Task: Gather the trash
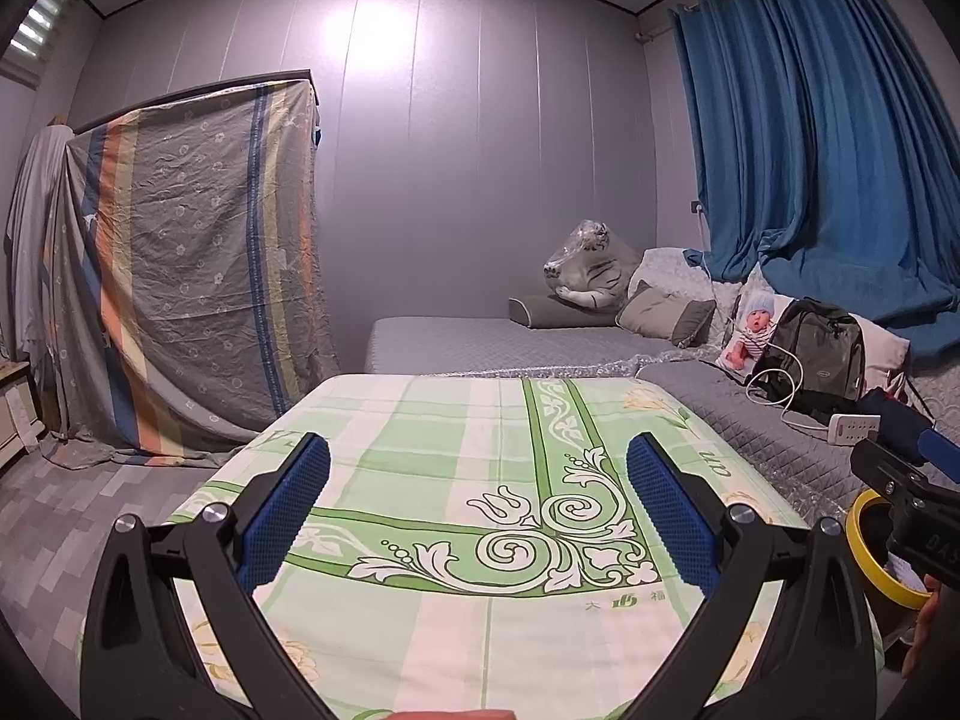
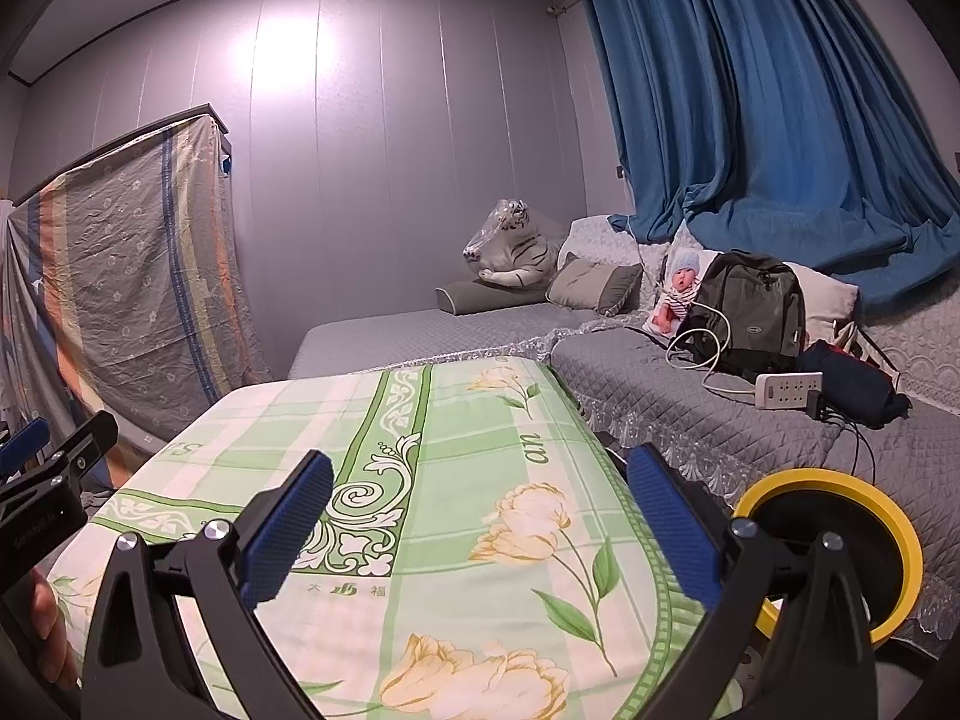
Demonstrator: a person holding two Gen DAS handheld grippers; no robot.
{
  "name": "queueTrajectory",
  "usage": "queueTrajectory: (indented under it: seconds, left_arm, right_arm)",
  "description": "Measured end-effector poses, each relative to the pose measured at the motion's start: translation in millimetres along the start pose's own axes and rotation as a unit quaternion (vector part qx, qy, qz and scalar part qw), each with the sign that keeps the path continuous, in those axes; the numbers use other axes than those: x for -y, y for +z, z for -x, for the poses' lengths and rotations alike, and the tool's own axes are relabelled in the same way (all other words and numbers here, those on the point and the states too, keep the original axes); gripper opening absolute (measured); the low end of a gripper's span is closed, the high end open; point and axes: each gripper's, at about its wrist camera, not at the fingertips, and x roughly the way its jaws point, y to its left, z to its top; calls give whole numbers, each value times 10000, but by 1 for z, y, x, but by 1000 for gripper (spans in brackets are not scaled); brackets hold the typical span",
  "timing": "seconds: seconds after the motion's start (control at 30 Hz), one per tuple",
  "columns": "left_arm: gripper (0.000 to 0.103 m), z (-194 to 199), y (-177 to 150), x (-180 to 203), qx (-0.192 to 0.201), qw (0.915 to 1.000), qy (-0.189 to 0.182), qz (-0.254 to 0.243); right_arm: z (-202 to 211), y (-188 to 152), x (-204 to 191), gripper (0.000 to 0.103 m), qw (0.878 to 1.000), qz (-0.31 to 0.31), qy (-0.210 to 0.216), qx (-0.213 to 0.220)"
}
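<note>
My left gripper (image 1: 477,501) is open and empty above a table covered by a green and white floral cloth (image 1: 456,456). My right gripper (image 2: 480,516) is open and empty over the same cloth (image 2: 456,480). A bin with a yellow rim and dark inside (image 2: 840,540) stands low at the table's right edge, next to my right gripper; its rim also shows in the left wrist view (image 1: 870,546). I see no loose trash on the cloth. The right gripper's body shows at the right edge of the left wrist view (image 1: 912,492).
A grey bed (image 2: 690,414) runs along the right with a dark backpack (image 2: 750,306), a white power strip (image 2: 786,390), a baby-print pillow (image 2: 678,288), cushions and a plush tiger (image 2: 510,246). Blue curtains (image 2: 750,120) hang behind. A sheet-draped wardrobe (image 1: 192,276) stands left.
</note>
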Motion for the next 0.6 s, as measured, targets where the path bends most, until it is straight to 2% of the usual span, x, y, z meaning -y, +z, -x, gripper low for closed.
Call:
queueTrajectory:
  seconds: [0.6]
  left_arm:
    - [95, -2, -2, -1, -47, 10000, -34, 4]
  right_arm:
    - [1, -5, 0, 95, 10000, -2, 3, -52]
